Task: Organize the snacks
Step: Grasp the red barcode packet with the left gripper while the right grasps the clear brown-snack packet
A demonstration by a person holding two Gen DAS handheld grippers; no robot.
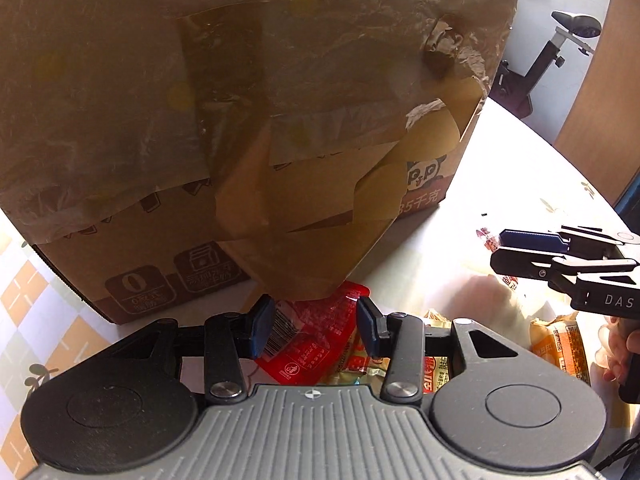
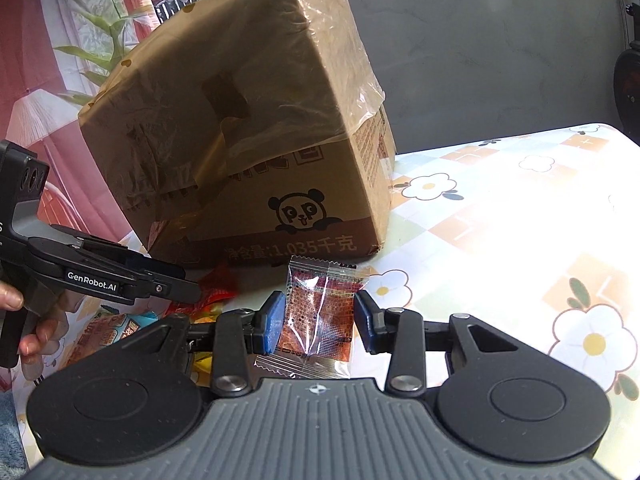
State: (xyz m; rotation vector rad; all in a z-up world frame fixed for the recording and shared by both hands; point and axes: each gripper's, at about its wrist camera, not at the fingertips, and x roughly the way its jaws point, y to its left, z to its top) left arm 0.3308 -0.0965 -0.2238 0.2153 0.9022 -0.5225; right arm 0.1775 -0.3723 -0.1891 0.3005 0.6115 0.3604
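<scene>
A large taped cardboard box (image 1: 200, 100) (image 2: 248, 120) with a panda print stands on the flower-patterned table (image 2: 500, 220). In the left wrist view my left gripper (image 1: 316, 328) hangs at the box's foot. Its blue pads stand apart on either side of a red snack packet (image 1: 312, 340), which lies with yellow packets (image 1: 360, 364). My right gripper (image 2: 318, 320) is shut on a small clear packet of orange-brown snack (image 2: 320, 312), held upright in front of the box. Each view shows the other gripper from the side: the right gripper (image 1: 499, 249) and the left gripper (image 2: 186, 280).
More wrapped snacks lie on the table (image 1: 520, 168) beside the box: an orange packet (image 1: 560, 344) and a mixed pile (image 2: 116, 328). A person's hand (image 2: 24, 344) grips the left handle. An exercise bike (image 1: 552, 52) and a potted plant (image 2: 104, 40) stand beyond the table.
</scene>
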